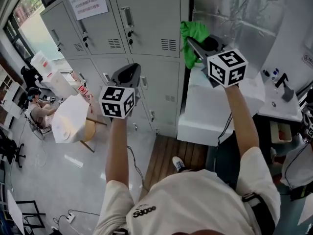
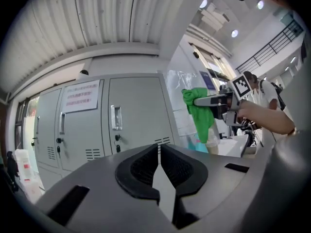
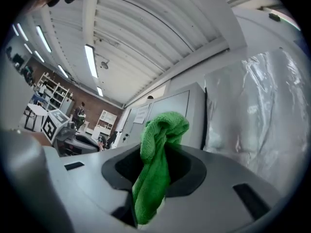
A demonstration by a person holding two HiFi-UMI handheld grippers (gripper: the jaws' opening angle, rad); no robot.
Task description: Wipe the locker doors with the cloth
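Pale glossy floor (image 1: 63, 180), grey lockers (image 1: 146, 28) stood on it, wooden decking (image 1: 164, 163) laid at their foot, a white-topped table (image 1: 68, 119) and a cabled power strip (image 1: 70, 218) seen at left, a white counter (image 1: 274, 106) at right, a dark item (image 1: 286, 91) set on it.

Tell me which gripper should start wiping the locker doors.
Right. The right gripper is clamped on the green cloth, held up beside the locker doors. The left gripper is shut and empty.
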